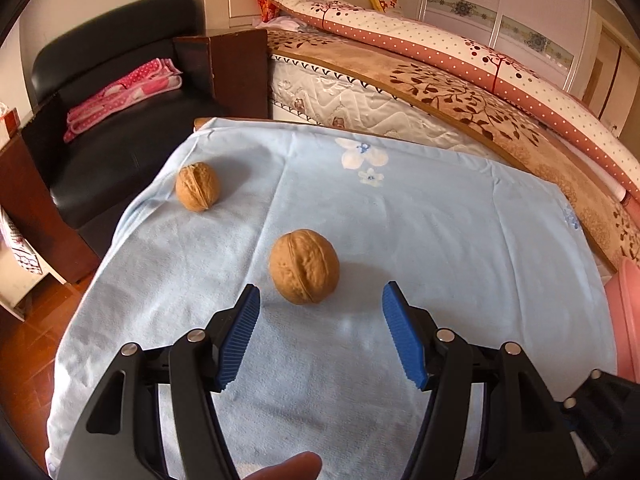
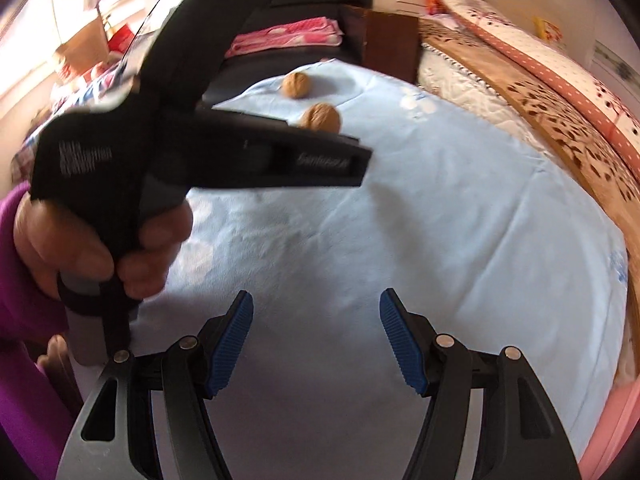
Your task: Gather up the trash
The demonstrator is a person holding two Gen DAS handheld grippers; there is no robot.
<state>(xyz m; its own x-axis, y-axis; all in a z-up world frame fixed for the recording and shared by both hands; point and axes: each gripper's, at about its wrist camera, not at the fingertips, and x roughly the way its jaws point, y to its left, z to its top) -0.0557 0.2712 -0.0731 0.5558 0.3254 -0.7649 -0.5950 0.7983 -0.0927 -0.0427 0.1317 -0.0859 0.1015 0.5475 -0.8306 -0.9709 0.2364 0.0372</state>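
Note:
Two walnuts lie on a light blue cloth (image 1: 440, 240) over a table. The near walnut (image 1: 304, 266) sits just beyond my left gripper (image 1: 320, 296), which is open and empty with its blue pads on either side of it. The far walnut (image 1: 197, 186) lies near the cloth's left edge. In the right wrist view both walnuts show far off, the near one (image 2: 322, 118) partly behind the left gripper body (image 2: 200, 132) and the far one (image 2: 296, 85) beyond it. My right gripper (image 2: 316, 304) is open and empty above bare cloth (image 2: 440, 220).
A black armchair (image 1: 112, 120) with a pink folded cloth (image 1: 124, 94) stands left of the table. A bed (image 1: 460, 92) with patterned quilts runs along the far and right side. A pink container's rim (image 1: 624, 312) shows at the right edge.

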